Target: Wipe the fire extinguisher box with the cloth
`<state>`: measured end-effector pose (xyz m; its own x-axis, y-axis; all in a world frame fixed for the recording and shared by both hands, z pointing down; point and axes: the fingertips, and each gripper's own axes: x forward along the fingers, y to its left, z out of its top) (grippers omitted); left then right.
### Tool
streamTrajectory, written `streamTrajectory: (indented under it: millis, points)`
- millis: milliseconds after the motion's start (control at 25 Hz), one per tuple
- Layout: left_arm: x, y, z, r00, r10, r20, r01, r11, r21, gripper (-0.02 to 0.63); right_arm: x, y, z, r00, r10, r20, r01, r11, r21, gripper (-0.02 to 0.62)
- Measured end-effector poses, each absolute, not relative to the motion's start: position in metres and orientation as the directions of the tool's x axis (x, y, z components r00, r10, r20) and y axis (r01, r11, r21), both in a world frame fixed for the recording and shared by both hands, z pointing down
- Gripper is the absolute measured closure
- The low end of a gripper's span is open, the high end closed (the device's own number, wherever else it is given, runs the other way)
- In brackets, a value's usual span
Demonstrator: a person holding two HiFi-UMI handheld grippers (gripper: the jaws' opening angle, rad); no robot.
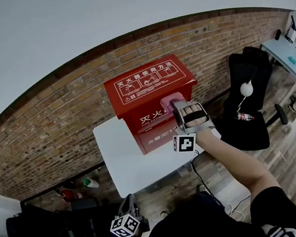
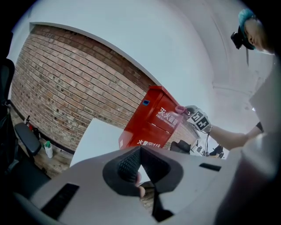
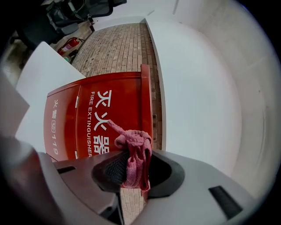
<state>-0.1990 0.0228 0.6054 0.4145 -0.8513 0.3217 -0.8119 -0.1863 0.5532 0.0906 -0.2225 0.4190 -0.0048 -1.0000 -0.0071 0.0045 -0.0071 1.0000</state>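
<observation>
Fire extinguisher box (image 1: 152,94), red with white lettering, stands on the white table (image 1: 121,159) in front of the brick wall (image 1: 43,133). My right gripper (image 1: 190,114) is clamped on the pink cloth (image 1: 174,100), which is bunched against the upper front of the box. My left gripper (image 1: 128,204) hangs low, off the table, its jaws pressed together on nothing.

White table (image 1: 123,165) — red fire extinguisher box (image 1: 149,95) standing on it
</observation>
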Motion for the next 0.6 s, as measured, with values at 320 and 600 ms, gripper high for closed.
streamTrajectory:
  millis: [320,600]
  points:
    - [-0.166,0.014,0.605,0.410,-0.855,0.318,-0.809,-0.180,0.560,0.588,0.110,-0.225,0.418,-0.022,-1.000,-0.005,-0.008,-0.005,1.000,0.489]
    - [-0.140,0.010,0.602,0.397,-0.861,0.318,-0.814,-0.171,0.555,0.588,0.142,-0.229,0.425,-0.029,-0.999,0.014,-0.013,0.014,1.000,0.489]
